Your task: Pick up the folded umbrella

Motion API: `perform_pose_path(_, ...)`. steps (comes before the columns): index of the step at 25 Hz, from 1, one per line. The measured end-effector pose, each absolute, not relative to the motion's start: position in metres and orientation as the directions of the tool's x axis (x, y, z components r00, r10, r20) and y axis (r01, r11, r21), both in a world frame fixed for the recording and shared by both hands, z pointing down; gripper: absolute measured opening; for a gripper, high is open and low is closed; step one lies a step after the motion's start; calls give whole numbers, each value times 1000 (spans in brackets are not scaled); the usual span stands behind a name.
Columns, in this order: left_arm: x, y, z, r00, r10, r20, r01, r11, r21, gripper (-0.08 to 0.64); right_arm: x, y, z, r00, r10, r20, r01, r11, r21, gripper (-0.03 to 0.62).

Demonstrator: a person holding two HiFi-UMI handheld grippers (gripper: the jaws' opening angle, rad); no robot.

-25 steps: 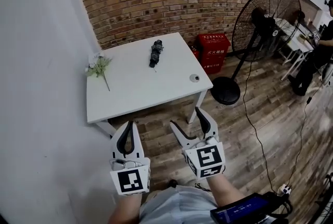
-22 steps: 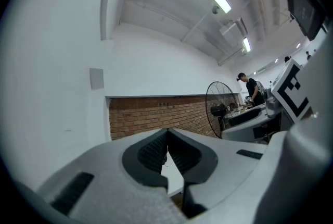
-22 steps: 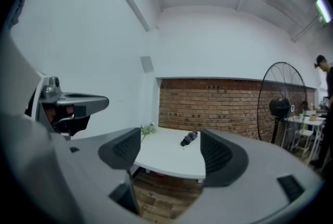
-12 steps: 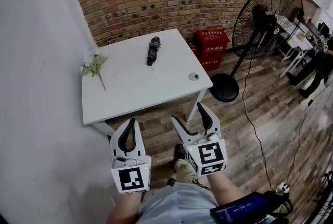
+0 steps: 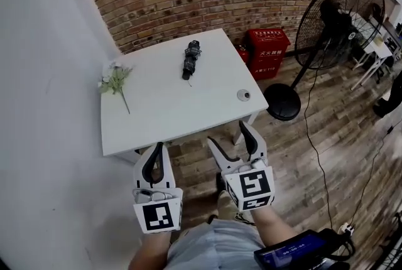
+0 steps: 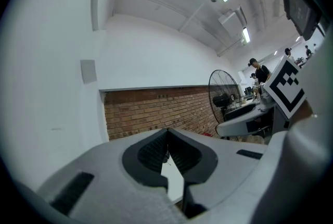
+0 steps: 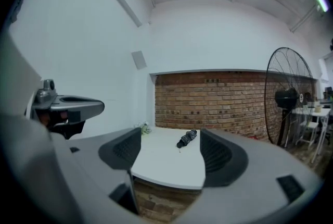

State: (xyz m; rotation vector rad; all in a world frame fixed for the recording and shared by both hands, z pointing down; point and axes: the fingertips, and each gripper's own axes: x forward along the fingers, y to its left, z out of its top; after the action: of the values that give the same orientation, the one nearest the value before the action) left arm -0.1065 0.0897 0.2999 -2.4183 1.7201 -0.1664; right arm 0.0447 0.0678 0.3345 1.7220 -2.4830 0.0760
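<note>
The folded umbrella [image 5: 190, 59] lies near the far edge of the bench [image 5: 169, 99], well apart from both tools; left tool [image 5: 156, 151] clenched on nothing, right tool [image 5: 229, 140] released. Probably light, soft fabric over a stiff core: grasp mid-body, across its width

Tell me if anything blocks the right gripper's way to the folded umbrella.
Nothing visible does: only bare table lies between the open right gripper and the folded umbrella; flower sprig and small round object sit aside.
</note>
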Motion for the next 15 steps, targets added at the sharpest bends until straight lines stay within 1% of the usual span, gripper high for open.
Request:
perform_pose_path(7,-90,28,314,304,-952,46,-931,-307,-200,8,62,4,351,-365,-916,166,-929,370,-2,354)
perform_pose_path(15,-73,-43,311,271,-961,57,-935,-277,-222,8,84,-74,351,-379,-911,165,-925,380,-26,354)
